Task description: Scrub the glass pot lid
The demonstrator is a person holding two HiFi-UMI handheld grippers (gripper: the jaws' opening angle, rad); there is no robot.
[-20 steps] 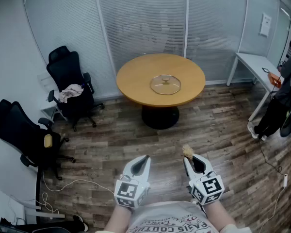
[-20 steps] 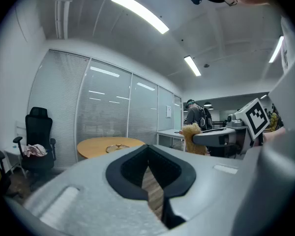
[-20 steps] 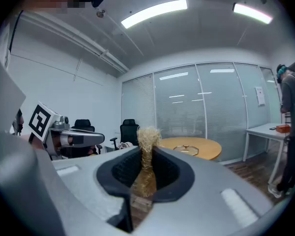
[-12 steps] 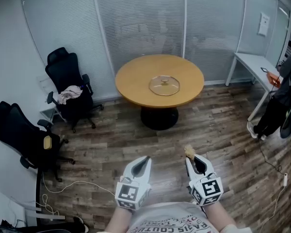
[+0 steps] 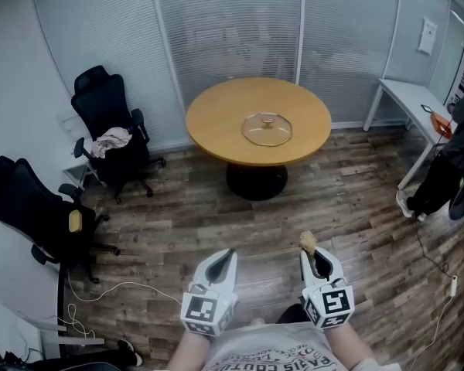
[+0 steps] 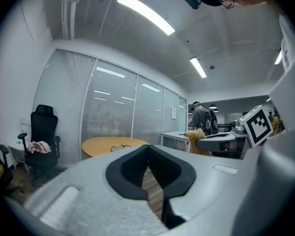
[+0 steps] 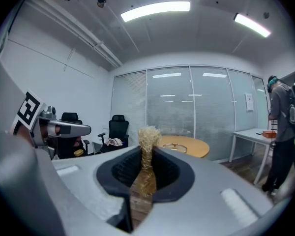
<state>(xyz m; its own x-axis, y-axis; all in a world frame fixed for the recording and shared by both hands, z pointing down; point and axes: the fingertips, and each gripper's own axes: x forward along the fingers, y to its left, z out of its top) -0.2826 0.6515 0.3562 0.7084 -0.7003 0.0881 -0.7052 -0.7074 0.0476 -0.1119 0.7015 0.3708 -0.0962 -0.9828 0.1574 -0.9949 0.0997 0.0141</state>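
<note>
Glass pot lid point(image 5: 267, 128) lies well ahead of the right hand-held gripper point(image 5: 312, 253), which clenches a straw-coloured scrubber point(image 5: 307, 242).

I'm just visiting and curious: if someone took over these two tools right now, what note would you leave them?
Left tool: shut, empty.
Right tool: shut on a tan fibrous scrubber.
Glass pot lid lies on the round wooden table across the room, far from both tools.
Done: scrubber is in the right tool.
Left: walk to the table, probably steady the lid, and scrub it.
</note>
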